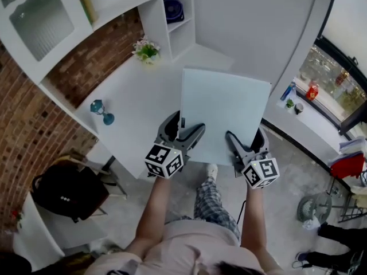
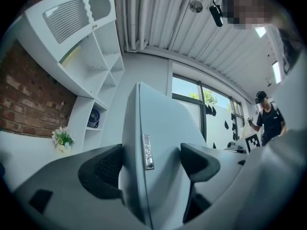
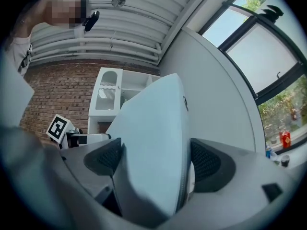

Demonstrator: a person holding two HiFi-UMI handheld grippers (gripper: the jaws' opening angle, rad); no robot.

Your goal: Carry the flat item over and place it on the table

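The flat item [image 1: 225, 109] is a thin pale blue-white panel, held level over the near right part of the white table [image 1: 135, 116]. My left gripper [image 1: 184, 135] is shut on its near edge at the left, and my right gripper [image 1: 243, 144] is shut on the same edge at the right. In the left gripper view the panel [image 2: 144, 128] stands edge-on between the dark pads of the left gripper [image 2: 151, 164], with a small silver strip on its edge. The right gripper view shows the panel [image 3: 153, 128] filling the gap of the right gripper [image 3: 153, 162].
A small flower pot [image 1: 147, 50] and a teal ornament [image 1: 103, 112] stand on the table. White shelves [image 1: 172, 16] and a brick wall [image 1: 23, 125] lie behind. A black bag [image 1: 69, 191] sits on a chair at left, a floor fan [image 1: 312, 208] at right. Another person [image 2: 268, 121] stands far off.
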